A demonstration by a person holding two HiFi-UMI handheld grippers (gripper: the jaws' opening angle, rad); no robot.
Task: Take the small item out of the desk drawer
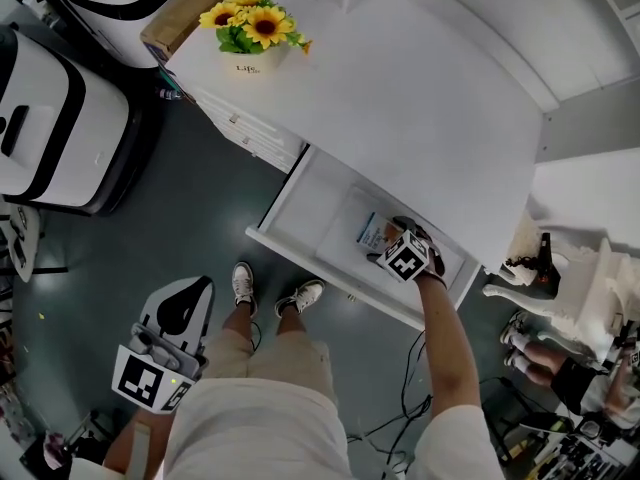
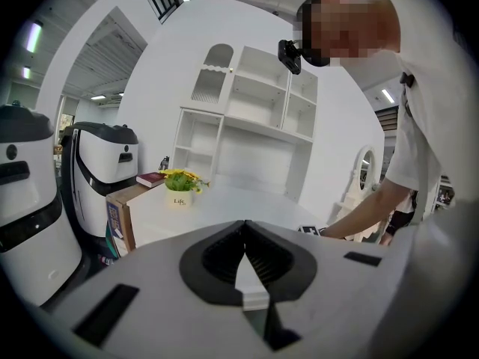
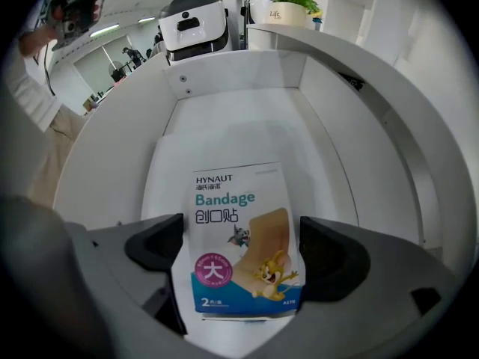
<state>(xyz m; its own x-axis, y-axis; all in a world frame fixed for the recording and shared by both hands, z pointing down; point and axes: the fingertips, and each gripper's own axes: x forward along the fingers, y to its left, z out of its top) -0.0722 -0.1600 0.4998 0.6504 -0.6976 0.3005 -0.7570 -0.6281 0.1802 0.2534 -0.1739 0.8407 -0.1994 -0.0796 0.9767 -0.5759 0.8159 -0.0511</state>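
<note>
grey floor (image 1: pixel 150 198) under a white surface (image 1: pixel 420 98); one drawer (image 1: pixel 300 198) stands open at the surface's front edge. the bandage packet (image 3: pixel 241 238) lies flat on the drawer bottom, toward the drawer's right end in the head view.

packet look:
- flat rectangular sachet, white upper half
- print reads "hynaut" and "bandage" in teal, with chinese characters below
- beige plaster strip pictured on it, plus a cartoon cat and mouse
- pink round badge, and a blue band along the bottom edge with a "2"

counts, big to small:
- 1 surface
- 2 white-and-black machines (image 1: pixel 50 128) at the left
- 1 drawer open
- 1 flower pot (image 1: pixel 250 38) with yellow sunflowers on the surface's far corner
- 1 dark red book (image 2: pixel 150 179) beside the pot
- 2 grippers
- 2 shoes (image 1: pixel 243 283) on the floor
- 1 packet

right gripper (image 1: pixel 398 251) is down inside the drawer, over the packet. its fingers (image 3: pixel 153 247) are spread wide, one each side of the packet's lower half. the packet fills the gap between them and its side edges sit right at the inner faces. cannot tell if they actually touch.

left gripper (image 1: pixel 190 298) is held low by the person's left leg, well apart from the drawer. its fingers are pressed together at the tips with nothing between them.
</note>
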